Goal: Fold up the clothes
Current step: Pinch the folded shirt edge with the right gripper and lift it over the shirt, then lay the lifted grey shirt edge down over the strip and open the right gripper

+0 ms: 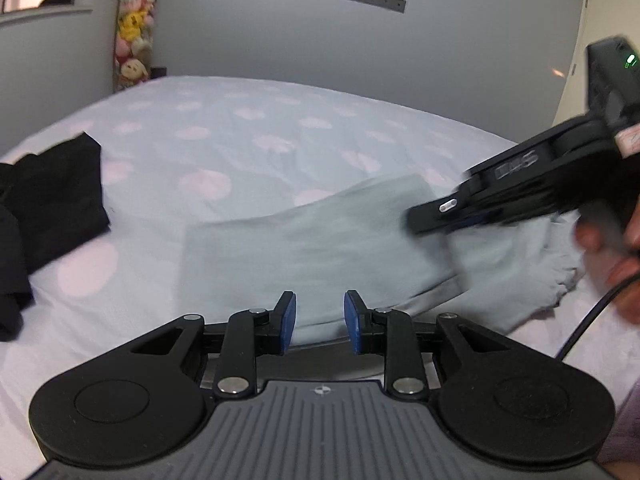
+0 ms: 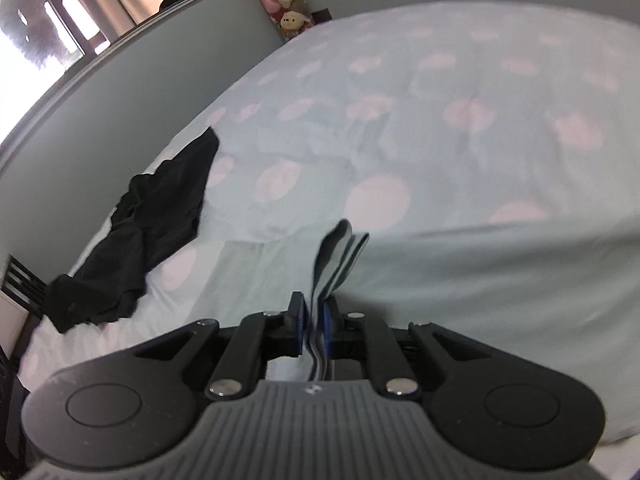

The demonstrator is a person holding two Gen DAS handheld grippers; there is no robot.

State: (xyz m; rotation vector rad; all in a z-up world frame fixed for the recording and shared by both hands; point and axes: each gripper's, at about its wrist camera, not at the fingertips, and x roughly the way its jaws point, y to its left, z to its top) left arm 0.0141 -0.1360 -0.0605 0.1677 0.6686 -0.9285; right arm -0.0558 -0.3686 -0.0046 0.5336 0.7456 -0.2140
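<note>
1. Presently, a bunched edge of the pale grey garment (image 2: pixel 340 256) is pinched between the nearly closed pads of the right gripper (image 2: pixel 314 330); the left gripper (image 1: pixel 320 318) is held part open over the near hem with nothing visibly pressed.
2. The garment is judged light, soft and limp; several layers are best taken together at an edge or corner.
3. It is spread, partly folded, near on the bed sheet (image 1: pixel 248 128), which is pale with pink spots.
4. A black garment (image 1: pixel 52 196) is left at the left; plush toys (image 1: pixel 134 32) are stacked in the far corner.
</note>
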